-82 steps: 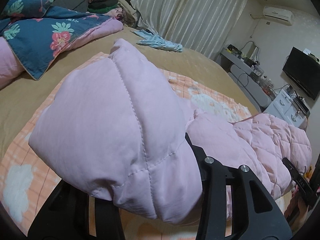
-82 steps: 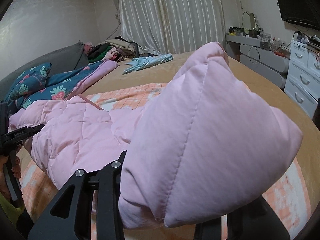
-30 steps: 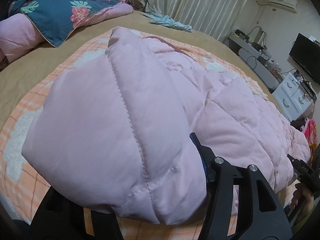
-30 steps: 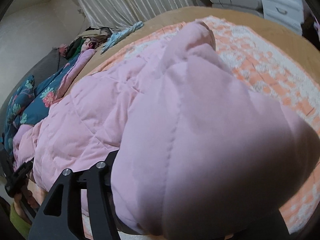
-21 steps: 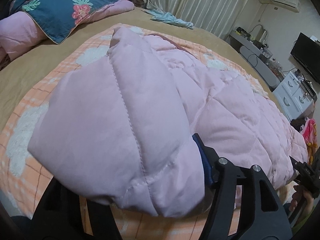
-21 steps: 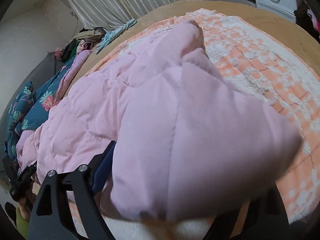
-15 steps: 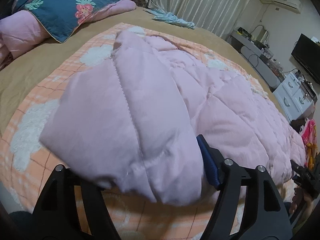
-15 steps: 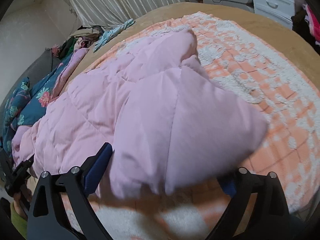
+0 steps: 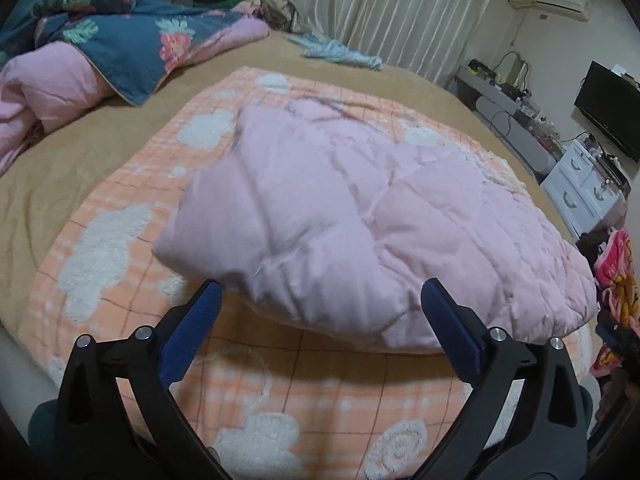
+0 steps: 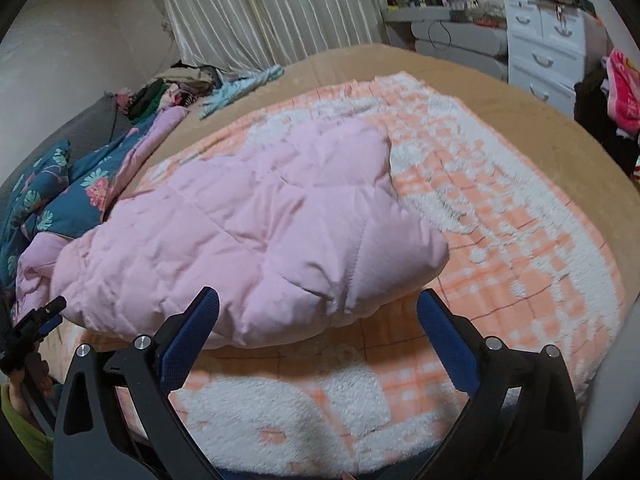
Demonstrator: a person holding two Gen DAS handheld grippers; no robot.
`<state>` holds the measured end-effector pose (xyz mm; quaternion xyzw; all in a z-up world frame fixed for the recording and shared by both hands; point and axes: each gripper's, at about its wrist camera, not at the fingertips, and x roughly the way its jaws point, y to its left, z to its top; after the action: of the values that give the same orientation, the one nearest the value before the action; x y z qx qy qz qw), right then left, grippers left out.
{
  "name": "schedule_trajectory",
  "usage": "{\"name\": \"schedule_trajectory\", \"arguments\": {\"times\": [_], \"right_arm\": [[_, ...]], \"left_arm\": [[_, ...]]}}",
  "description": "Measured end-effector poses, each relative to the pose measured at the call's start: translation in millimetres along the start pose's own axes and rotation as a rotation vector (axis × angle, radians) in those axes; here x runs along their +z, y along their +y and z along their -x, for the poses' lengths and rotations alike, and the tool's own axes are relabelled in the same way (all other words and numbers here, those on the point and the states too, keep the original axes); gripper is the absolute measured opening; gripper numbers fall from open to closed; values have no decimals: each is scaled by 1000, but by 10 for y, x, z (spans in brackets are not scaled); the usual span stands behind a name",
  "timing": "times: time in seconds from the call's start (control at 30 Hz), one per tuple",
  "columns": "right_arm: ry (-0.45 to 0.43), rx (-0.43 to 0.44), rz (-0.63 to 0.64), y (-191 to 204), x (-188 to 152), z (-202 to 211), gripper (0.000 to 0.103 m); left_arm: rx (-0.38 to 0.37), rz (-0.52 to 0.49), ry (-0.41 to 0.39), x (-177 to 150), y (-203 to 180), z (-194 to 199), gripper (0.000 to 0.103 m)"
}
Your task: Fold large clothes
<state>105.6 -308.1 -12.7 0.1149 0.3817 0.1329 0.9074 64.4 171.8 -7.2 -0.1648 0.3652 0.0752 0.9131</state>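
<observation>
A pink quilted jacket lies bunched in a folded heap on the orange-and-white blanket on the bed. My left gripper hovers just short of the jacket's near edge. Its jaws are opening wide and its blue pads touch nothing. In the right wrist view the same jacket lies ahead. My right gripper stands at its near corner with jaws opening, and the fabric is free of the pads. The left gripper shows small at the far left edge.
A blue floral duvet with a pink lining is heaped at the head of the tan bed. A light blue garment lies near the curtains. White drawers and a desk stand past the bed's far side. Bright clothes hang at the right.
Both grippers let go of the jacket corners, opened wide and drew back and upward. The jacket dropped out of the jaws and now rests on the blanket.
</observation>
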Motion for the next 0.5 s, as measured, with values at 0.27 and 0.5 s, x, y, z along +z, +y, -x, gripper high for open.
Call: {"name": "schedule_trajectory", "arguments": {"times": [0.27, 0.5], "right_arm": [[-75, 22, 63, 196, -15, 423, 99], [-154, 34, 130, 436, -54, 809, 99]], "left_arm": [[5, -55, -70, 32, -120, 434, 94], [-12, -102, -124, -33, -337, 760, 94]]}}
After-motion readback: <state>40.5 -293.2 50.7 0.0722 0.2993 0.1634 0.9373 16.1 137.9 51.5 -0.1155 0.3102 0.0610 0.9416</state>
